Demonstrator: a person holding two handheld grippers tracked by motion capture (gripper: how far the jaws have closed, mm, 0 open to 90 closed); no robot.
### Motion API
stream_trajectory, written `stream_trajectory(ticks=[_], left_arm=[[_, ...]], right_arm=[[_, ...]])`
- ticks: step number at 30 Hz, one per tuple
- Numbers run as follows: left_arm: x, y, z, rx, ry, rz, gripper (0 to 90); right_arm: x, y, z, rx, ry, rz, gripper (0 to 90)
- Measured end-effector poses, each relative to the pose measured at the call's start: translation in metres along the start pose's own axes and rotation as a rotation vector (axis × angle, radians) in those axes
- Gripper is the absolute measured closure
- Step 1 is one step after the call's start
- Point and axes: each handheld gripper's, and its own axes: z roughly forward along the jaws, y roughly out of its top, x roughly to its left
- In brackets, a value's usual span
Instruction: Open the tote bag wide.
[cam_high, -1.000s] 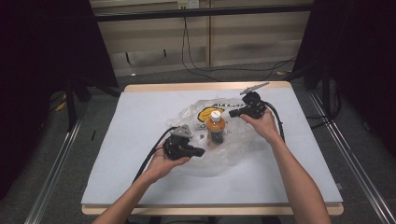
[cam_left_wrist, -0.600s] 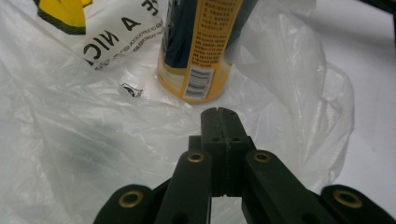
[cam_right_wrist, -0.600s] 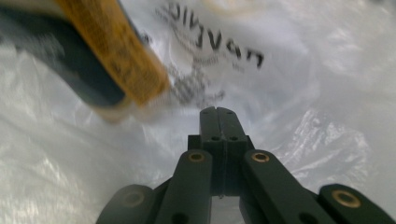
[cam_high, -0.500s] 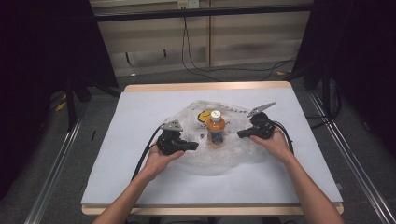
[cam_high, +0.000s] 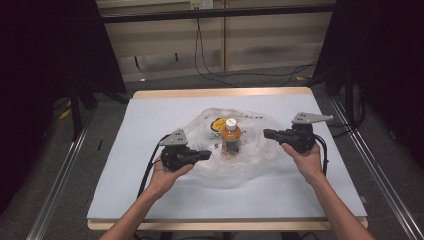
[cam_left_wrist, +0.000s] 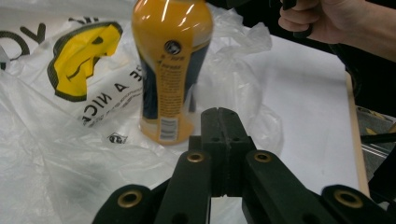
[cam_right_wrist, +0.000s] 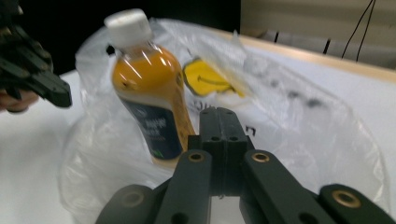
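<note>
White-covered table (cam_high: 150, 200) under the high view, dark booth walls and cables behind. Found the bottle (cam_high: 230, 137) upright on a crumpled clear bag (cam_high: 260, 160), orange inside, white cap on. Noted the left gripper (cam_high: 206, 154) just left of the bottle and slightly nearer the person, tips pointed at its base but apart from it. Noted the right gripper (cam_high: 266, 133) on the bottle's far side from that, level with it, also apart. Held nothing in either.

Left gripper view: looked along the left gripper (cam_left_wrist: 219, 112), jaws pressed together and empty. Saw the bottle (cam_left_wrist: 170, 70) just beyond the tips, standing on the bag (cam_left_wrist: 56, 154), yellow print to the bottle's left, a hand (cam_left_wrist: 327, 18) well past the bottle.

Right gripper view: looked along the right gripper (cam_right_wrist: 217, 112), jaws likewise together, empty. Saw the bottle (cam_right_wrist: 149, 93) close ahead, tilted only by the camera's angle, bag (cam_right_wrist: 299, 116) spread behind it, left gripper (cam_right_wrist: 60, 95) beyond the bottle.

Judged the step as bagging the bottle, with both tools poised on either side of it and no grip yet. Would call next for opening the jaws, then pinching the film beside the bottle without knocking it over.
</note>
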Motion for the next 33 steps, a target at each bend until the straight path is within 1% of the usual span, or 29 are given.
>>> stream_trajectory(ticks=[1, 2, 3, 4, 5, 6, 7, 8, 9, 10, 11, 12, 13, 15, 17, 18, 19, 20, 21, 22, 23, 24, 25, 26, 27, 29, 30, 31, 33], left_arm=[[-0.002, 0.000, -0.002, -0.011, -0.002, 0.008, 90.0], [-0.004, 0.000, -0.005, -0.017, -0.004, 0.005, 89.9], [-0.006, -0.001, -0.007, -0.022, 0.003, 0.018, 89.9], [-0.008, -0.001, -0.010, -0.029, 0.009, 0.025, 89.5], [-0.009, -0.002, -0.013, -0.049, 0.006, 0.026, 89.1], [-0.011, -0.002, -0.017, -0.052, 0.027, 0.026, 87.7], [-0.011, -0.002, -0.020, -0.063, 0.028, 0.024, 87.2], [-0.012, -0.002, -0.023, -0.072, 0.034, 0.021, 85.1], [-0.014, -0.003, -0.025, -0.080, 0.052, 0.030, 81.5], [-0.016, -0.005, -0.029, -0.071, 0.085, 0.049, 78.3], [-0.017, -0.006, -0.031, -0.074, 0.086, 0.055, 75.3], [-0.018, -0.008, -0.034, -0.076, 0.098, 0.056, 72.2], [-0.020, -0.011, -0.036, -0.084, 0.108, 0.055, 68.7], [-0.023, -0.015, -0.041, -0.081, 0.124, 0.052, 62.3], [-0.026, -0.019, -0.045, -0.102, 0.151, 0.043, 50.6], [-0.027, -0.021, -0.048, -0.106, 0.155, 0.049, 46.0], [-0.028, -0.022, -0.051, -0.119, 0.175, 0.046, 42.2], [-0.028, -0.023, -0.054, -0.120, 0.193, 0.043, 37.1], [-0.029, -0.024, -0.056, -0.138, 0.201, 0.034, 31.2], [-0.028, -0.025, -0.059, -0.143, 0.205, 0.038, 26.3], [-0.029, -0.026, -0.062, -0.145, 0.223, 0.028, 23.2], [-0.029, -0.027, -0.065, -0.154, 0.232, 0.023, 20.8], [-0.030, -0.028, -0.067, -0.158, 0.241, 0.018, 17.2], [-0.029, -0.030, -0.070, -0.160, 0.239, 0.018, 14.1], [-0.030, -0.033, -0.072, -0.157, 0.251, 0.015, 12.3], [-0.032, -0.040, -0.078, -0.155, 0.273, 0.006, 10.5], [-0.033, -0.046, -0.080, -0.171, 0.263, -0.008, 10.2], [-0.033, -0.051, -0.083, -0.184, 0.264, -0.030, 10.1], [-0.034, -0.059, -0.089, -0.164, 0.268, -0.039, 7.3]], right_arm=[[0.003, -0.001, -0.004, -0.019, 0.003, -0.009, 90.0], [0.007, -0.002, -0.009, -0.031, 0.000, -0.019, 90.0], [0.010, -0.005, -0.013, -0.037, -0.001, -0.024, 90.0], [0.013, -0.008, -0.017, -0.048, -0.015, -0.025, 89.5], [0.016, -0.011, -0.021, -0.064, -0.020, -0.020, 80.7], [0.018, -0.013, -0.025, -0.081, -0.034, -0.013, 75.3], [0.020, -0.015, -0.029, -0.095, -0.037, -0.014, 76.5], [0.021, -0.017, -0.033, -0.101, -0.027, -0.014, 74.2], [0.022, -0.018, -0.035, -0.105, -0.024, -0.001, 68.5], [0.023, -0.018, -0.038, -0.112, -0.034, 0.000, 63.8], [0.025, -0.019, -0.039, -0.123, -0.039, -0.005, 56.4], [0.027, -0.020, -0.041, -0.128, -0.044, -0.002, 49.7], [0.029, -0.021, -0.043, -0.137, -0.058, -0.005, 44.7], [0.034, -0.024, -0.046, -0.142, -0.074, -0.021, 35.2], [0.038, -0.027, -0.048, -0.137, -0.093, -0.003, 21.4], [0.040, -0.029, -0.048, -0.109, -0.095, 0.023, 17.6], [0.041, -0.030, -0.049, -0.090, -0.102, 0.035, 14.1], [0.043, -0.032, -0.051, -0.093, -0.118, 0.038, 11.3], [0.045, -0.034, -0.053, -0.100, -0.130, 0.030, 10.0], [0.045, -0.035, -0.056, -0.105, -0.135, 0.025, 7.7], [0.046, -0.037, -0.058, -0.111, -0.138, 0.029, 4.4], [0.046, -0.038, -0.060, -0.116, -0.153, 0.024, 1.9], [0.047, -0.040, -0.062, -0.119, -0.168, 0.016, 1.7], [0.047, -0.041, -0.064, -0.124, -0.168, 0.023, 1.6], [0.047, -0.044, -0.067, -0.119, -0.172, 0.031, 1.8], [0.047, -0.048, -0.069, -0.101, -0.204, 0.034, 1.3], [0.047, -0.051, -0.071, -0.100, -0.200, 0.035, 1.1], [0.048, -0.054, -0.073, -0.100, -0.189, 0.057, 1.8], [0.049, -0.060, -0.077, -0.091, -0.196, 0.052, 2.5]])
